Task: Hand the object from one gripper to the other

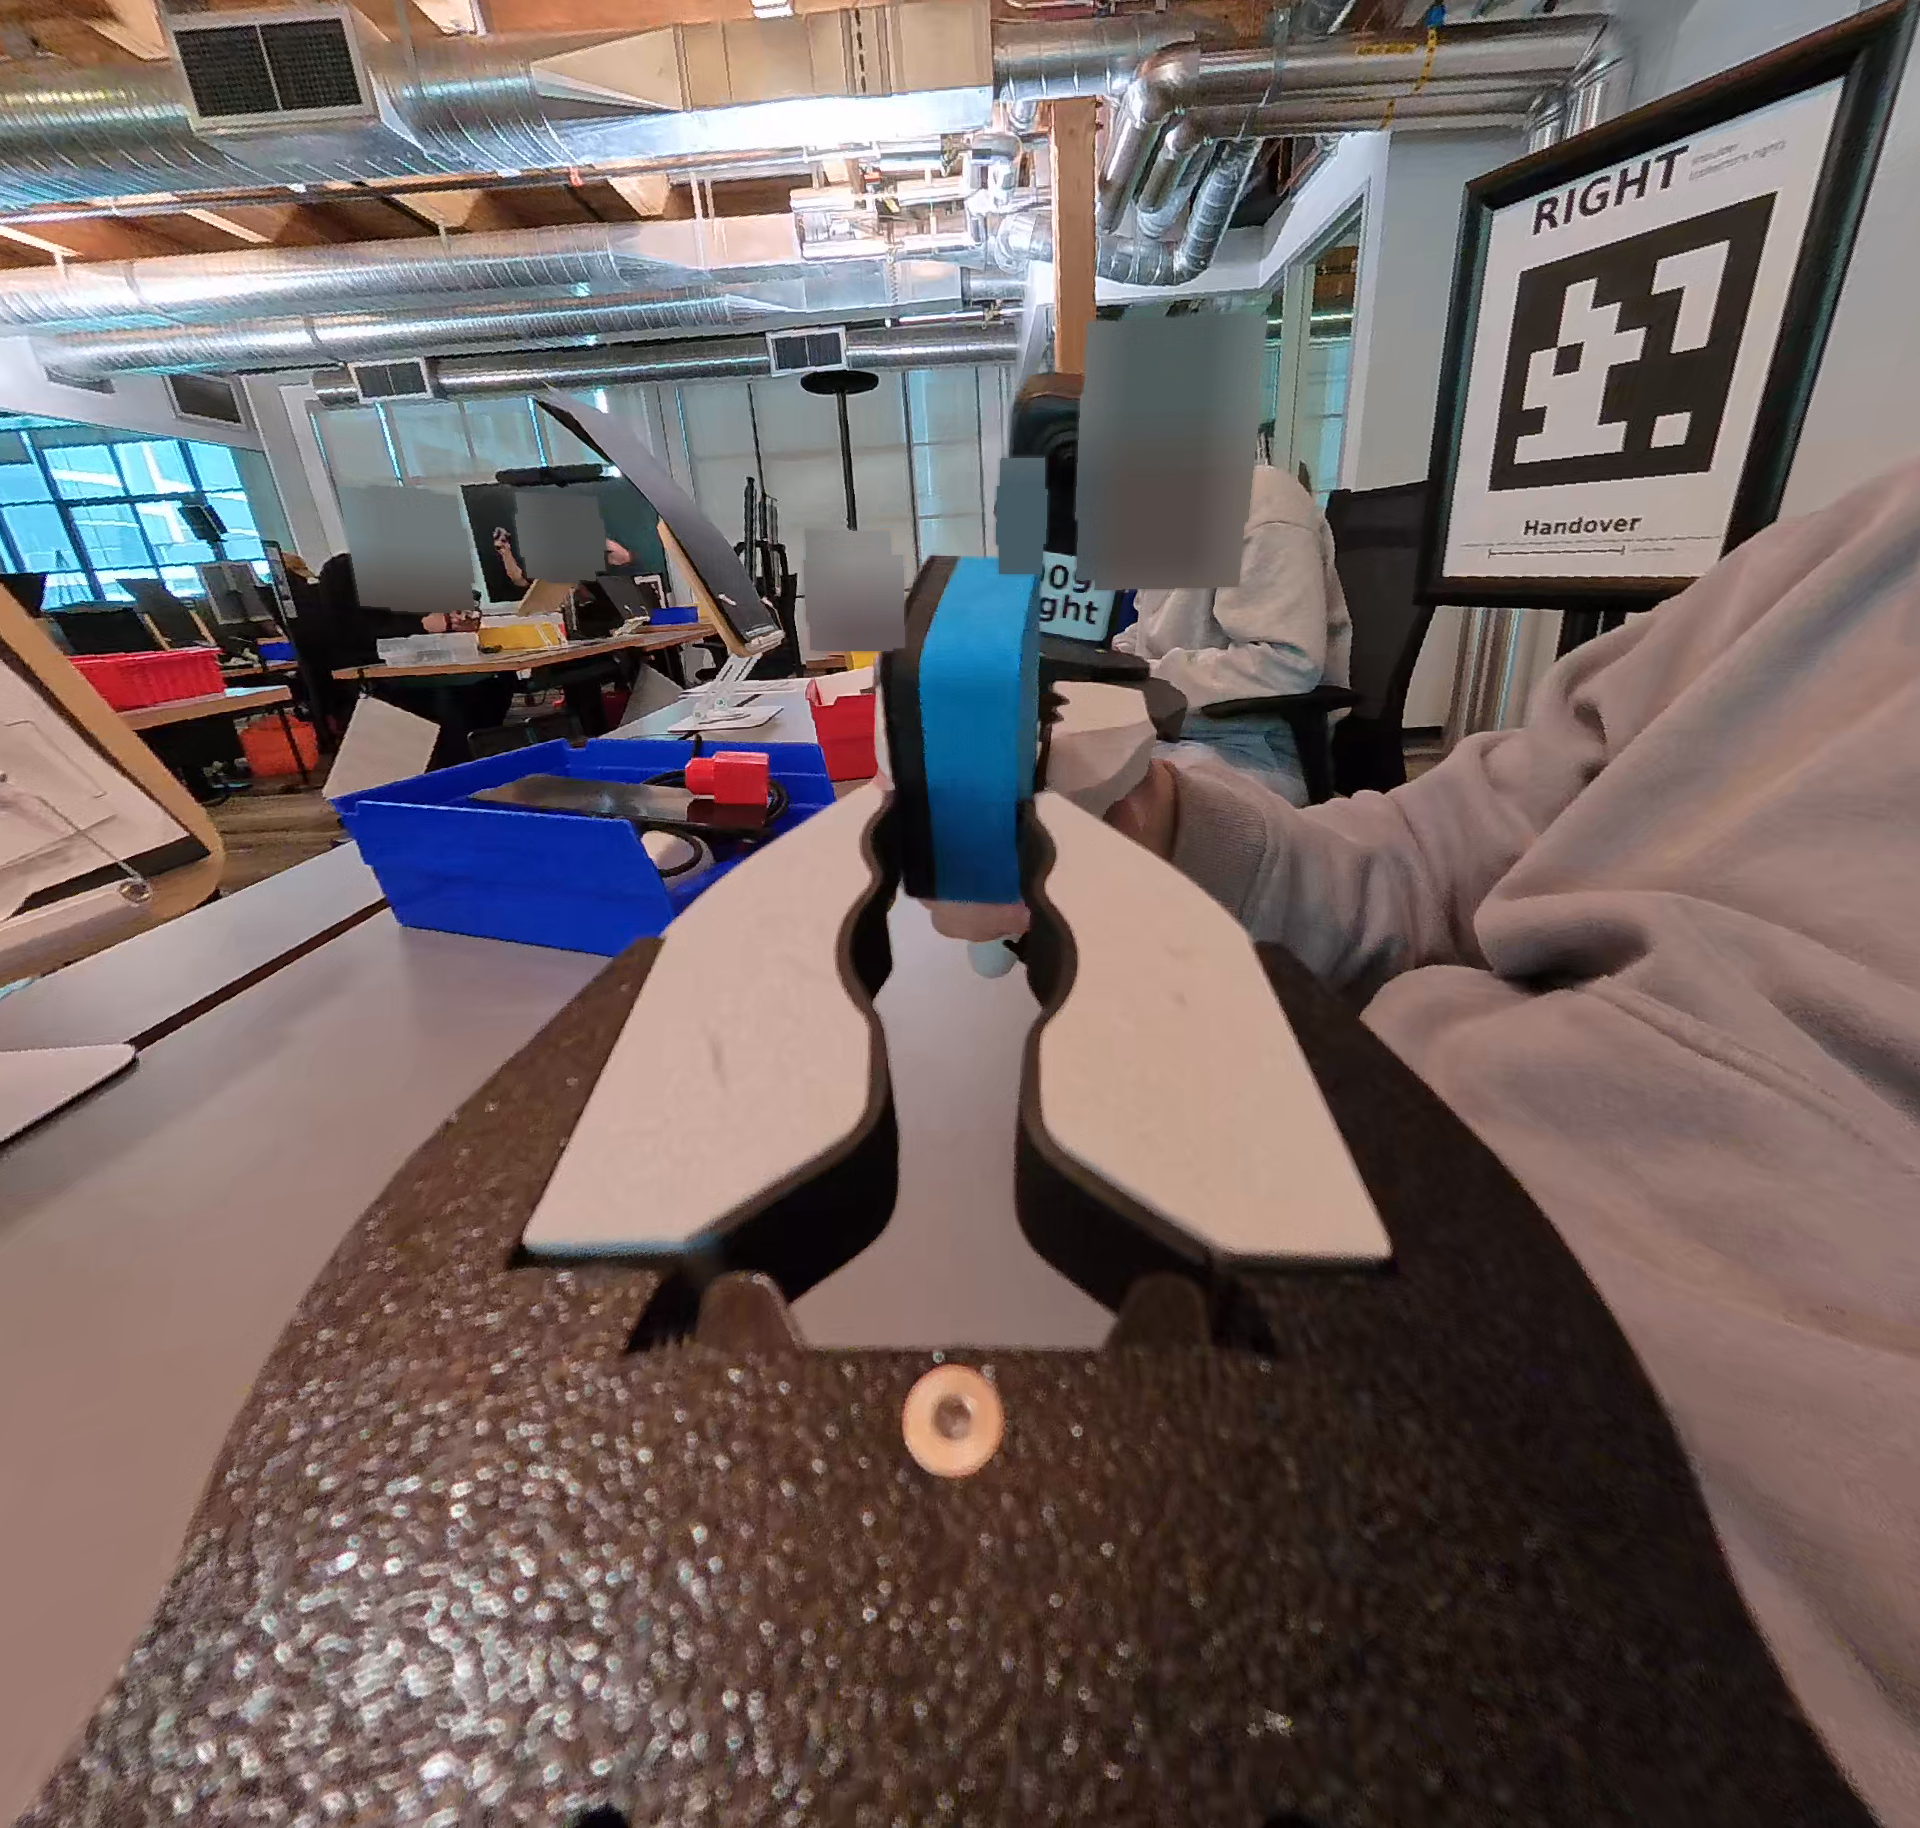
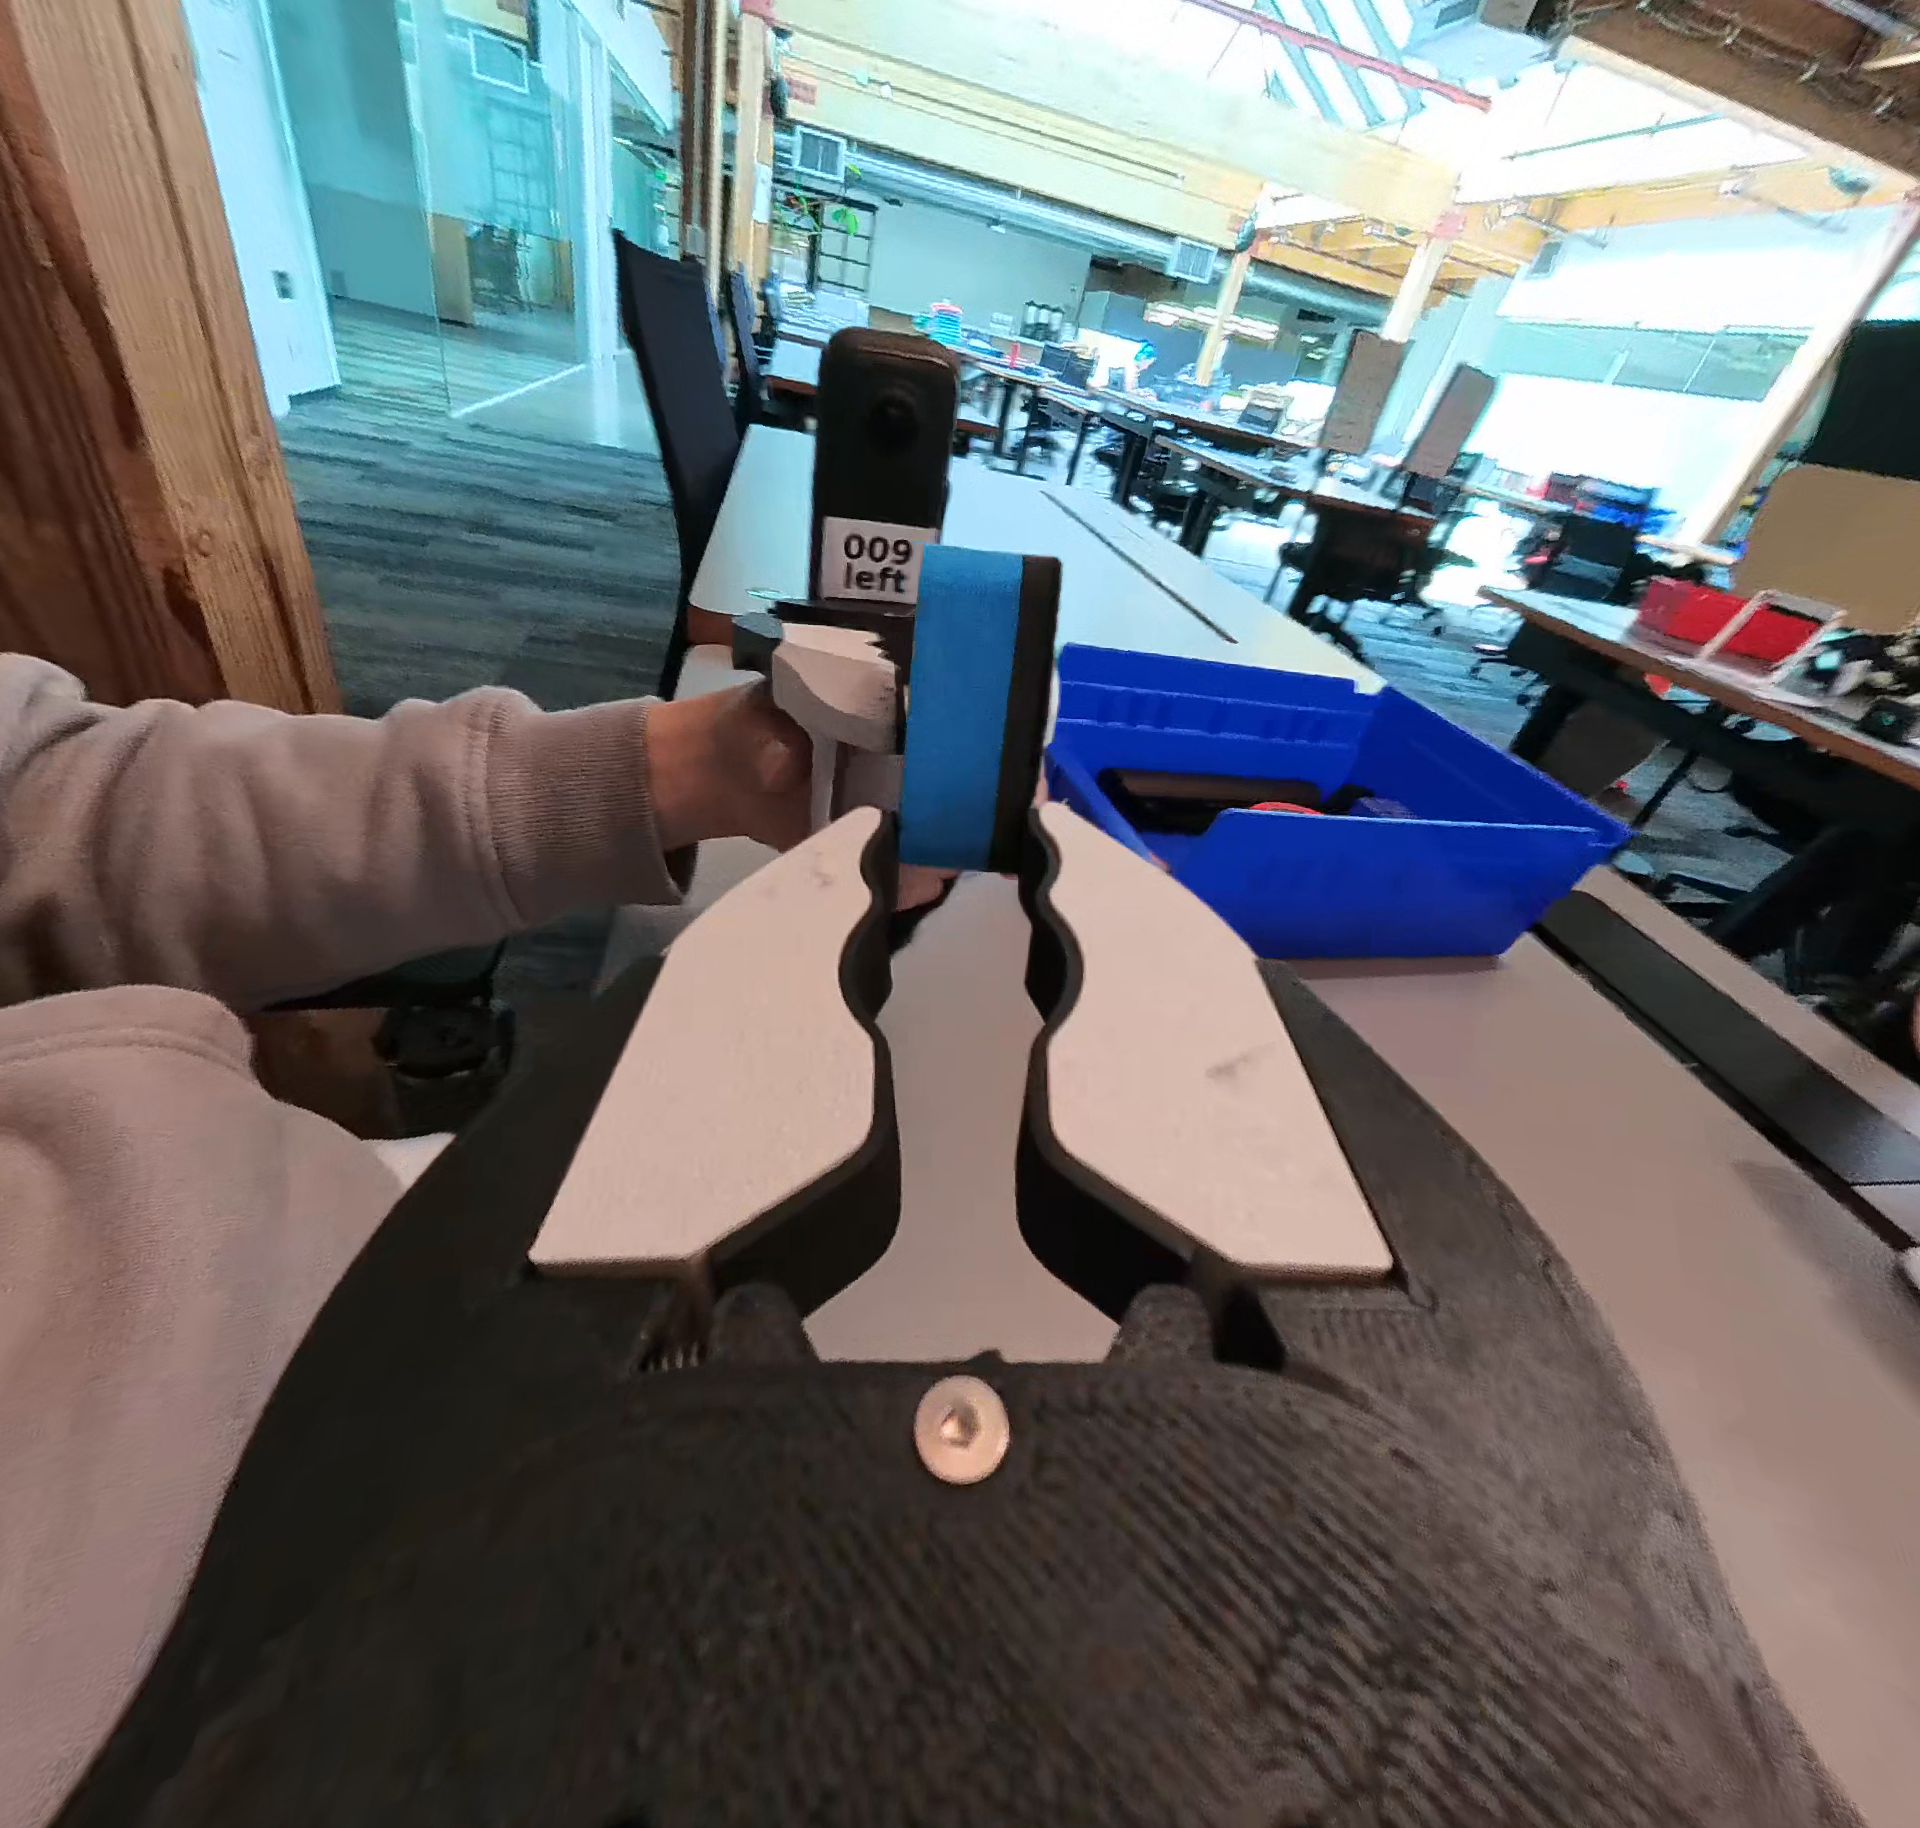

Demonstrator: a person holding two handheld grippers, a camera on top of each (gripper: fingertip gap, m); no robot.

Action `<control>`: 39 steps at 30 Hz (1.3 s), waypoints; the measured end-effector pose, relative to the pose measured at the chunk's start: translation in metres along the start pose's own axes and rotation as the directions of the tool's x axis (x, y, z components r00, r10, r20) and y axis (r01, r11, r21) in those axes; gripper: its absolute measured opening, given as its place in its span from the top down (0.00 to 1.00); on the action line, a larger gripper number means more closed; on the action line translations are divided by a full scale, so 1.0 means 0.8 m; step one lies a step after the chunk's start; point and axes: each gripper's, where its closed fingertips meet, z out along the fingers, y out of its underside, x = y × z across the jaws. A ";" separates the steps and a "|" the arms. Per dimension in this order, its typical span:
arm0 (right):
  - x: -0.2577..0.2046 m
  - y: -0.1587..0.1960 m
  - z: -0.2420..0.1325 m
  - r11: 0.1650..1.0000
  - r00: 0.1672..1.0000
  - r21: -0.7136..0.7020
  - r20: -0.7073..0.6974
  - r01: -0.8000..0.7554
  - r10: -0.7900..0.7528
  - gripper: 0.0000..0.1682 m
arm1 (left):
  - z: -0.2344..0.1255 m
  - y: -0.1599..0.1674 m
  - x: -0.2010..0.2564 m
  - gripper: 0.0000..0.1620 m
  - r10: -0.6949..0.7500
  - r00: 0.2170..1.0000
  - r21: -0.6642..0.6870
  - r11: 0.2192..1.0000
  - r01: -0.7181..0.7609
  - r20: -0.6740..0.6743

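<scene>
Both grippers' jaws clamp the upright blue object [image 1: 971, 729] [image 2: 961, 708].

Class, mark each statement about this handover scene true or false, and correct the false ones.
1. The blue-and-black object stands upright between both grippers' fingertips. True.
2. The object lies flat on the table. False: it is held up above it.
3. A blue bin sits on the table. True.
4. The bin is red. False: it is blue.
5. The left gripper and right gripper both have the object between their fingertips. True.
</scene>
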 end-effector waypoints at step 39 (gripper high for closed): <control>-0.016 0.020 0.011 0.997 0.997 -0.068 0.055 -0.043 0.047 0.53 | 0.034 0.006 0.004 0.65 0.079 0.994 -0.127 0.989 -0.070 0.072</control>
